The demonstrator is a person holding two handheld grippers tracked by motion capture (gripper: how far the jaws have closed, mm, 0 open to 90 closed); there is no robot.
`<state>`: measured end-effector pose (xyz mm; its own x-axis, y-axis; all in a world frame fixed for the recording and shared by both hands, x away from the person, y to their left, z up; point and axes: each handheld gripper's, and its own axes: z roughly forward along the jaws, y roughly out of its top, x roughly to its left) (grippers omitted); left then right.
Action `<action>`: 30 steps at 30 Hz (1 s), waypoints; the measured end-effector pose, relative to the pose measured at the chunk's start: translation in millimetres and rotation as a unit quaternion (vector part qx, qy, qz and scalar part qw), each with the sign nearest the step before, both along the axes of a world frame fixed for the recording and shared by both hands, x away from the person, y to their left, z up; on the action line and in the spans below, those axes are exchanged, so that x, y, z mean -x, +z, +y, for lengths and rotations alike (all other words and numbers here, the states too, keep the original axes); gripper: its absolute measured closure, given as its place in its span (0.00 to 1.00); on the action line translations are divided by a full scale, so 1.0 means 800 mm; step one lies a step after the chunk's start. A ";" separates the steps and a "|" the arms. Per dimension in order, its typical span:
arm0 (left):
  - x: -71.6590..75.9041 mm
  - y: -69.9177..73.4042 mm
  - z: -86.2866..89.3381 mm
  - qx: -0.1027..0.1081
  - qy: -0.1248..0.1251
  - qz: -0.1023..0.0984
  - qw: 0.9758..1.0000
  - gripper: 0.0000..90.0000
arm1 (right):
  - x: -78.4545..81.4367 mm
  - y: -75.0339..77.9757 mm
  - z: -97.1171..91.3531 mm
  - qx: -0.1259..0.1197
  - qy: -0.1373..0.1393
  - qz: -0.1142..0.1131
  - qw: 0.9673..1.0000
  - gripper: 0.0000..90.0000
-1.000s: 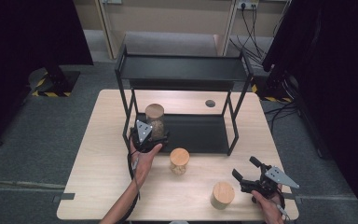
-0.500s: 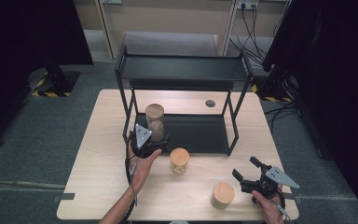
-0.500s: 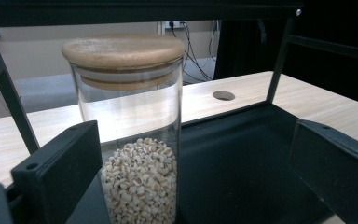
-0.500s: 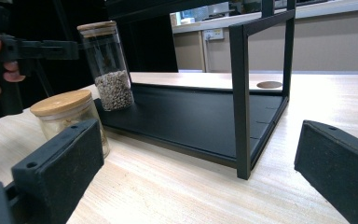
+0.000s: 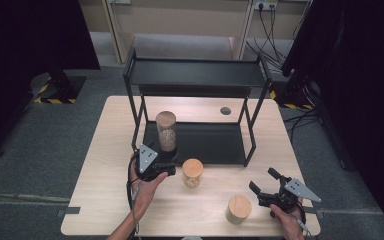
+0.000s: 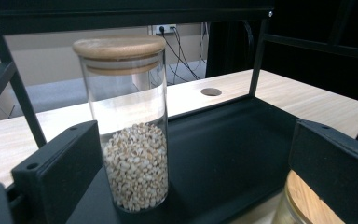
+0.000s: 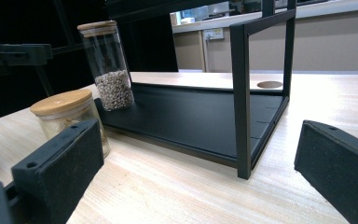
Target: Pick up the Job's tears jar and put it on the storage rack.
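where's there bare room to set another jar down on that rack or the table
The lower shelf is bare right of the tall jar, out to the right posts. The table is bare along its left side. It is crowded at the front, around the short jar, left gripper and low jar.

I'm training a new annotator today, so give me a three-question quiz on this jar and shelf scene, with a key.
1. True or false: the tall glass jar with a wooden lid stands on the black metal rack's lower shelf.
2. How many wooden-lidded jars are in the high view?
3. Which stands nearest the right gripper: A) the tall jar, B) the short glass jar of grains, C) the squat wooden-lidded jar?

Key: 1 true; 2 three; 3 C. Both the right gripper and the left gripper have open jaws holding nothing.
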<state>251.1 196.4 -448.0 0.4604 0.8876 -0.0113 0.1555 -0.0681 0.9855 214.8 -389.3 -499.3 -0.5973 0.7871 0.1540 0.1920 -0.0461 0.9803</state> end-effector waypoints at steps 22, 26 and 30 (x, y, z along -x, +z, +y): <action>0.053 -0.027 0.010 0.018 -0.030 -0.007 0.999 0.02 | 0.000 0.000 0.002 0.001 0.001 -0.001 1.000 0.01; 0.057 -0.030 0.010 0.020 -0.031 -0.009 0.999 0.02 | 0.000 0.000 0.002 0.001 0.002 0.000 1.000 0.01; 0.065 -0.034 0.011 0.016 -0.031 -0.010 0.999 0.02 | 0.000 0.000 0.002 0.001 0.001 -0.001 1.000 0.01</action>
